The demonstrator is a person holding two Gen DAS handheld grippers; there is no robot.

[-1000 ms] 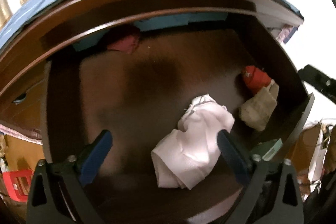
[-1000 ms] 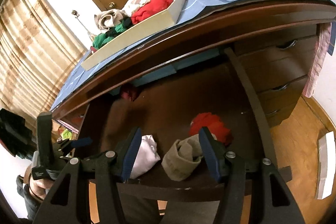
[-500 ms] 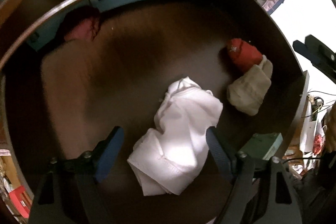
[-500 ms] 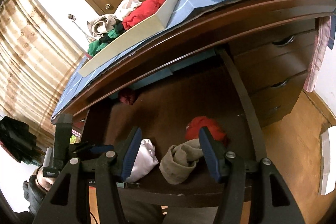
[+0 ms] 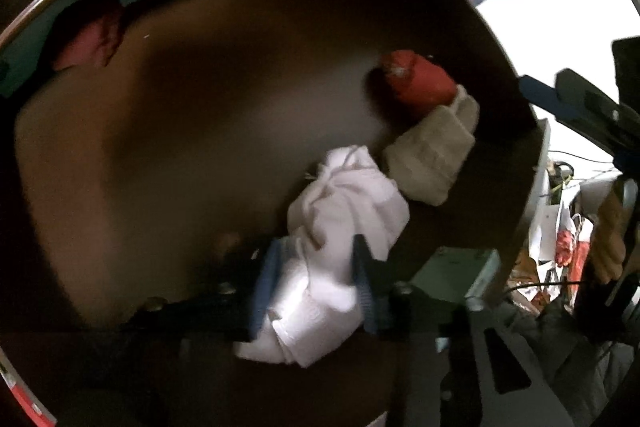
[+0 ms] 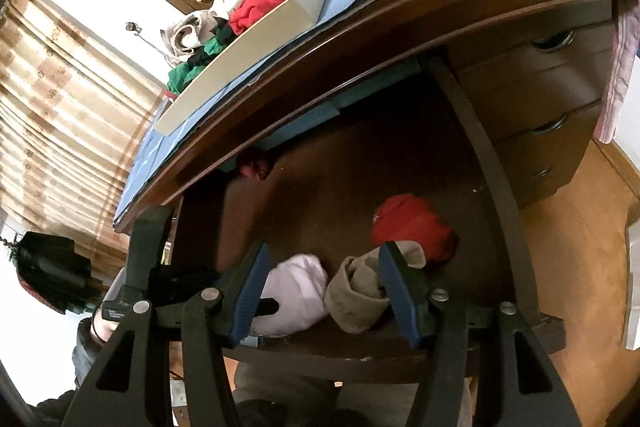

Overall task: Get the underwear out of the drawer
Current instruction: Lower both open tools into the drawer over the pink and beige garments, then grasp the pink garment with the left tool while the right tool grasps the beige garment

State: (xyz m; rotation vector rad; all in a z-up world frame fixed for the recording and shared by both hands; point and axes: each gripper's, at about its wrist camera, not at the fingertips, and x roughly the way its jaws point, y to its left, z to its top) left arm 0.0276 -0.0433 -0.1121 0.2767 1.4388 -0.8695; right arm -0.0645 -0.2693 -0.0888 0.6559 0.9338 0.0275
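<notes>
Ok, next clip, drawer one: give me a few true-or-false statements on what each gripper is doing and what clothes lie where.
1. The left gripper is closed on the white underwear. True.
2. The right gripper grips the beige bundle. False: its fingers are spread, holding nothing.
3. A red bundle lies against the beige one in the drawer. True.
4. The tray on the dresser top is empty. False: it holds red, white and green clothes.
5. A dark red item sits at the drawer's back. True.

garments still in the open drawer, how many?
4. White one in the left tool near the front; beige one beside it; red one behind that; dark pink one at the back. More could sit under the desktop.
</notes>
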